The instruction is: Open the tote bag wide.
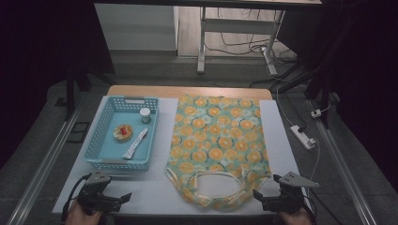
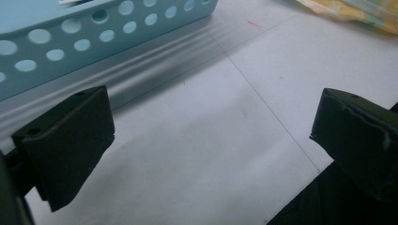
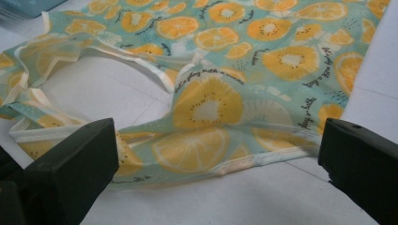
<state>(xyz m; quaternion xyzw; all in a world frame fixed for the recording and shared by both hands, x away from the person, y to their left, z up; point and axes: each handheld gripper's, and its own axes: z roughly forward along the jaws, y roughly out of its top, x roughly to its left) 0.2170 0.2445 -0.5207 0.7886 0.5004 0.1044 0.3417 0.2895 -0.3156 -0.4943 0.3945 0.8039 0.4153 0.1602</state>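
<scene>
High view: our left gripper (image 1: 123,198) and right gripper (image 1: 257,194) rest spread and empty at the table's near edge, the right facing the flat orange-print fabric bag's (image 1: 219,140) handles, likely our first grab.

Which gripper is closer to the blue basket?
Left. The left gripper sits open just in front of the blue basket, by its near wall. The right gripper is far across the table, at the orange-print bag.

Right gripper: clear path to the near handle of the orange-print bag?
Probably yes. The right gripper is open, and the bag's near handle lies flat on the table straight ahead of its jaws, with nothing between them.
</scene>
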